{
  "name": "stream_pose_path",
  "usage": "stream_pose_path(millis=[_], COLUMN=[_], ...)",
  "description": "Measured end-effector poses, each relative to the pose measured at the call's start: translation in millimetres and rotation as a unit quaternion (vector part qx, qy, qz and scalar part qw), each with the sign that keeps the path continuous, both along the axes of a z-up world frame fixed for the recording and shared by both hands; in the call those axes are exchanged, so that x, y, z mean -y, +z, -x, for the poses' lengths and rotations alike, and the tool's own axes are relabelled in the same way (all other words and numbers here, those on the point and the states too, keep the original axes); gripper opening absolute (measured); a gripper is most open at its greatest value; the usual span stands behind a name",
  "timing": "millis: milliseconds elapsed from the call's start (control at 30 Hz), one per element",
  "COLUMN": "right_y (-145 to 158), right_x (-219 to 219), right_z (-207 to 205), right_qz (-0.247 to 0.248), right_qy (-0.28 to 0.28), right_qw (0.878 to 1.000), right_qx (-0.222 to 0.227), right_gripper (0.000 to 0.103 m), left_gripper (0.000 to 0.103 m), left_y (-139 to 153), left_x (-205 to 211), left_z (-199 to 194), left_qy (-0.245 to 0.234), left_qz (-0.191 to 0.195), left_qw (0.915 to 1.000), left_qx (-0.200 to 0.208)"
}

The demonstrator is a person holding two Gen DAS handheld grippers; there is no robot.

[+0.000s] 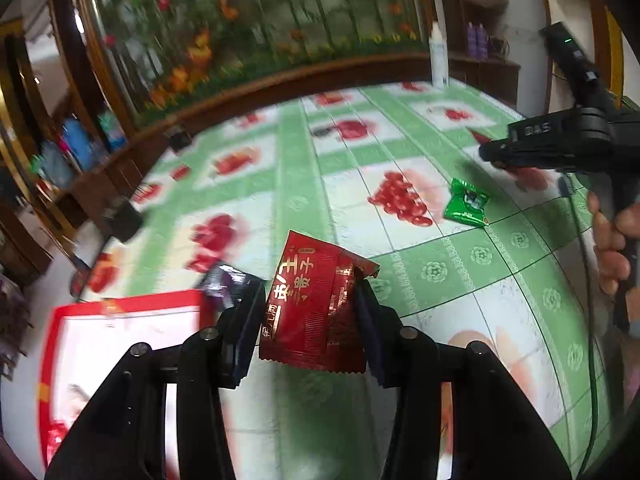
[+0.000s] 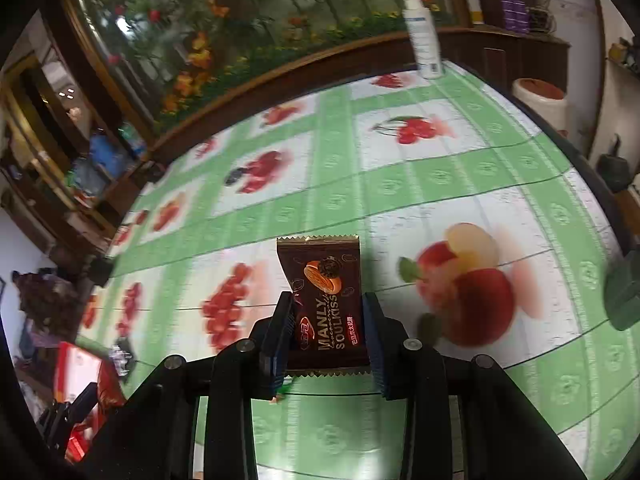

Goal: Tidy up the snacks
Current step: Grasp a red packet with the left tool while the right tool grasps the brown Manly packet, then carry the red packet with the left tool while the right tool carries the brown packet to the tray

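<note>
Both snacks are lifted for sorting: the left gripper [image 1: 310,312] clamps a red date packet [image 1: 316,304] mid-frame, the right gripper [image 2: 326,336] a brown chocolate packet [image 2: 326,300]. Next, probably carry them to the red box [image 1: 120,320], lower left.

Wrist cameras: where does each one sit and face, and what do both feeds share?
Left wrist: on the left claw, looking down across the green fruit-print tablecloth; the claw grips a red foil packet; right claw and a hand show.
Right wrist: on the right claw, facing the same cloth, gripping a brown chocolate packet.
Shared: white spray bottle, red-rimmed box.
</note>
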State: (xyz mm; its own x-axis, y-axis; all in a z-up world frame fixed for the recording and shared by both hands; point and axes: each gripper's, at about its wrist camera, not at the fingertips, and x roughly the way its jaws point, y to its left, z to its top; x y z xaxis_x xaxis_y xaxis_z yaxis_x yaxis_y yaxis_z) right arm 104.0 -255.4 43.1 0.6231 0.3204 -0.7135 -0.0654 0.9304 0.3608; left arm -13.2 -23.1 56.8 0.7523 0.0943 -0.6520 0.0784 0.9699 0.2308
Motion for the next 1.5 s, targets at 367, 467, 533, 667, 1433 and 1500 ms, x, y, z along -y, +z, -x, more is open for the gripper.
stream_pose_path(millis=[367,467,533,667,1433,1500], right_y=[8.6,8.4,8.0,6.5,17.0,19.4], right_x=[-25.9,-28.3,-29.4,-30.6,-72.3,-81.6], right_z=[13.6,15.6,17.1,19.6,65.2,70.0], right_qz=[0.009,0.011,0.017,0.021,0.026,0.026], right_qy=[0.035,0.037,0.034,0.03,0.073,0.084], right_qw=[0.998,0.998,0.997,0.997,0.99,0.988], right_qx=[0.054,0.058,0.061,0.063,0.121,0.125], right_gripper=[0.035,0.035,0.035,0.035,0.035,0.035], left_gripper=[0.044,0.044,0.044,0.044,0.044,0.044], left_y=[42.1,47.6,50.2,52.2,47.0,44.7], left_x=[-36.8,-45.8,-50.8,-59.2,-113.5,-117.8], left_z=[47.2,53.6,57.5,62.8,85.1,86.1], left_qy=[0.042,0.05,0.056,0.064,0.097,0.099], left_qz=[-0.005,-0.002,-0.002,0.0,0.03,0.033], left_qw=[0.9962,0.9952,0.9945,0.9936,0.9898,0.9897], left_qx=[0.076,0.085,0.088,0.093,0.1,0.098])
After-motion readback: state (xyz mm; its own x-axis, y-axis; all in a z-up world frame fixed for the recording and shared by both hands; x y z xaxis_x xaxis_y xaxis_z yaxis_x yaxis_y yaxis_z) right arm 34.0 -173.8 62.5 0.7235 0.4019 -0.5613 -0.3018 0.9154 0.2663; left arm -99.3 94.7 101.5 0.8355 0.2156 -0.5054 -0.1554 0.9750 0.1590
